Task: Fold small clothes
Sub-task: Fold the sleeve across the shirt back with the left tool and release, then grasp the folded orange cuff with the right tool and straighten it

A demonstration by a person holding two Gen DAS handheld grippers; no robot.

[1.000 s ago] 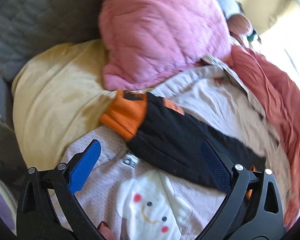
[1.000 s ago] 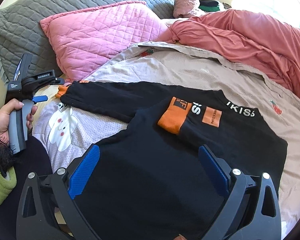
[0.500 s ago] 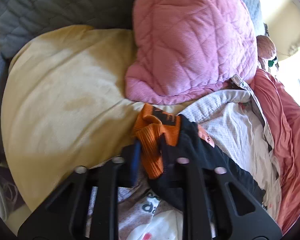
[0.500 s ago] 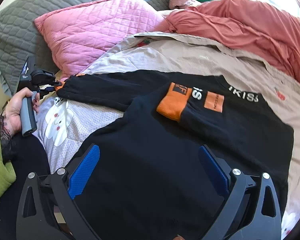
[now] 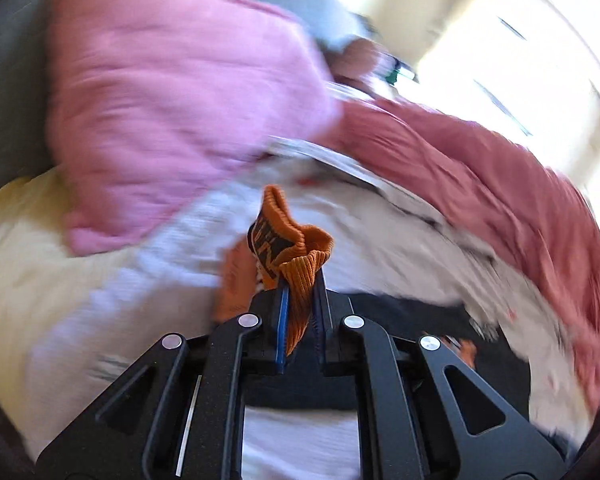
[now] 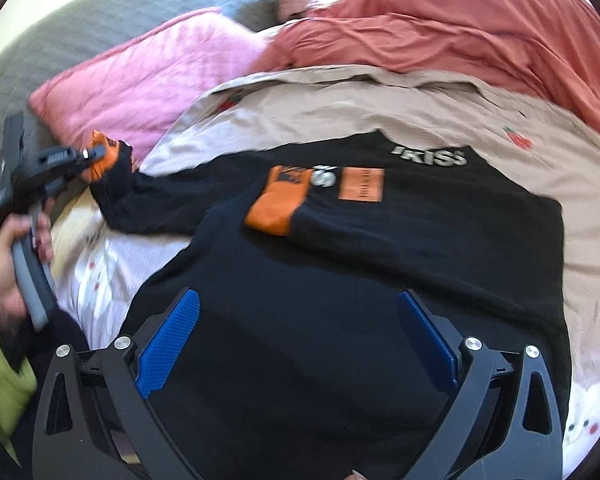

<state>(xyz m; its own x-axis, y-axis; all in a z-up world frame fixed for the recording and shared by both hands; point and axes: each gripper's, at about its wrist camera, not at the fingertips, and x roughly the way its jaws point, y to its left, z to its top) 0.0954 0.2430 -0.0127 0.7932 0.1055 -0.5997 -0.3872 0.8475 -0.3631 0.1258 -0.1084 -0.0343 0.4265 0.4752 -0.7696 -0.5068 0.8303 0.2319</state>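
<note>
A small black sweater (image 6: 340, 264) with orange cuffs and white lettering lies spread on the bed. One sleeve is folded across its chest, its orange cuff (image 6: 278, 200) lying by an orange patch. The other sleeve stretches out to the left. My left gripper (image 5: 300, 296) is shut on that sleeve's orange cuff (image 5: 296, 252), lifted off the bed; in the right wrist view the left gripper (image 6: 94, 160) pinches the orange cuff (image 6: 104, 156) at the far left. My right gripper (image 6: 296, 344) hovers open above the sweater's lower part, nothing between its blue pads.
A pink quilted pillow (image 6: 148, 76) and a grey quilted headboard (image 6: 80, 28) lie behind the sweater. A rumpled red blanket (image 6: 460, 20) fills the back right. Beige sheet (image 6: 340, 104) and a white cartoon-print cloth (image 6: 112, 264) lie under the sweater. A hand (image 6: 16, 264) holds the left gripper's handle.
My left gripper went from wide open to shut on the orange cuff, then lifted it and swung right. The right gripper stayed open and shifted slightly over the sweater.
</note>
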